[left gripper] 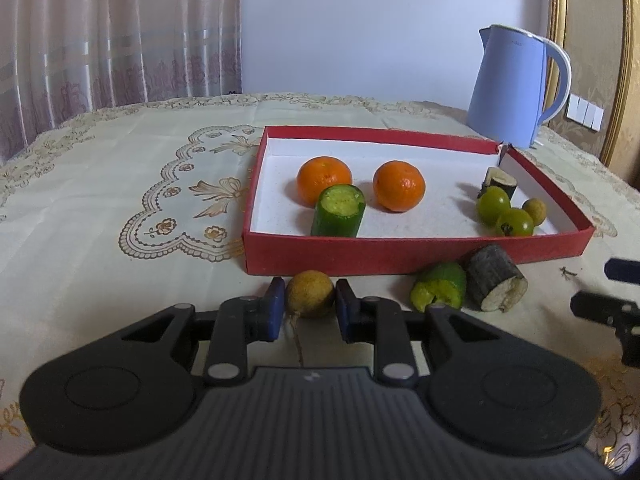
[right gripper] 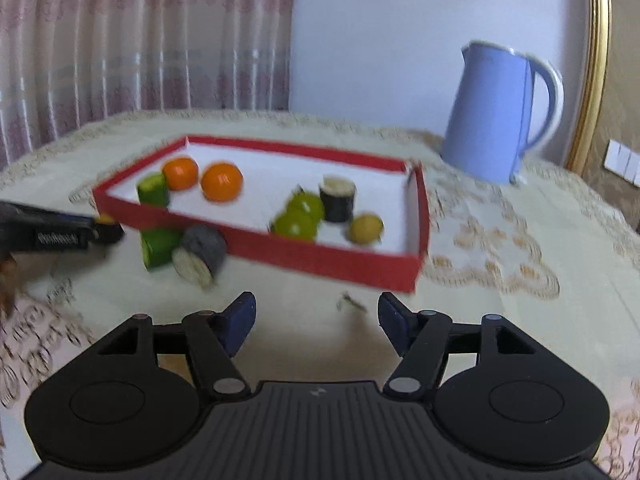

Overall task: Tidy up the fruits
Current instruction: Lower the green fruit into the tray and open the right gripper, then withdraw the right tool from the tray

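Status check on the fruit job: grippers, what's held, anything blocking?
Left gripper shut on small brown fruit at red box front wall. Right gripper open, empty. Green piece and dark piece outside box.

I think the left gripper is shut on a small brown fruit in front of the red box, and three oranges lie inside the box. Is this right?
Not quite: the red box holds two oranges, not three, as the left wrist view shows. The rest stands: the left gripper is shut on the small brown fruit in front of the box.
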Demonstrator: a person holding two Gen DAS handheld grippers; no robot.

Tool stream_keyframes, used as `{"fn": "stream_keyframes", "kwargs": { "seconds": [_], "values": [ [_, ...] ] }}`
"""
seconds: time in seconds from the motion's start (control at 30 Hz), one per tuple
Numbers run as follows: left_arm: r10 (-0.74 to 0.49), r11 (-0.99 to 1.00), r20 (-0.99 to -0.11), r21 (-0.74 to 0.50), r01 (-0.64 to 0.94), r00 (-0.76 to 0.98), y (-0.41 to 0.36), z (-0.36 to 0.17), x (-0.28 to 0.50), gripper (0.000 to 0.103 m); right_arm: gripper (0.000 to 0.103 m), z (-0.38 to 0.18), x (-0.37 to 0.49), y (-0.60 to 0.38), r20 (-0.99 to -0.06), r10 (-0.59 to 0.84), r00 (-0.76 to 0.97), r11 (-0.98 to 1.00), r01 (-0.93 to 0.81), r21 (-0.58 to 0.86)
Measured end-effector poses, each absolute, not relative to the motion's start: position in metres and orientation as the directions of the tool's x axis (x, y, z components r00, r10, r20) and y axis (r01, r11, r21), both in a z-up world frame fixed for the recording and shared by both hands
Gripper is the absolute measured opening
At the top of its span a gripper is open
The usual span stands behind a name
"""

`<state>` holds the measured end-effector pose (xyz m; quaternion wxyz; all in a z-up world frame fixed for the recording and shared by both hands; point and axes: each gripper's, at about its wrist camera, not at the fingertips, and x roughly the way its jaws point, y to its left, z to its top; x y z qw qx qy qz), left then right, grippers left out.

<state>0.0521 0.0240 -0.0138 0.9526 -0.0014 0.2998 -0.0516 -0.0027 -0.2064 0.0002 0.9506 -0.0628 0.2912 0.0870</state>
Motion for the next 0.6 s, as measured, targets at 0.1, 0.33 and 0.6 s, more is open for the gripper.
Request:
{"fn": "stream_keyframes", "kwargs": {
  "seconds": [0.1,0.33,0.6],
  "values": [
    [-0.088,0.995,-0.571,-0.015,0.097,0.816,0.022,-0.014,0.052,0.024,0.067,-0.007,0.0,-0.212,-0.579,0.12,0.806,0.982,-0.181,-0.048],
    [-0.09,0.994,-0.564,-0.003,0.107,0.821,0.021,-0.013,0.048,0.024,0.069,-0.013,0.019,-0.213,-0.59,0.138,0.795,0.986,-0.166,0.007],
    [-0.099,0.993,-0.529,-0.003,0.114,0.843,0.022,0.01,0.043,0.023,0.076,-0.013,0.025,-0.208,-0.601,0.125,0.79,0.986,-0.165,-0.011]
  ]
}}
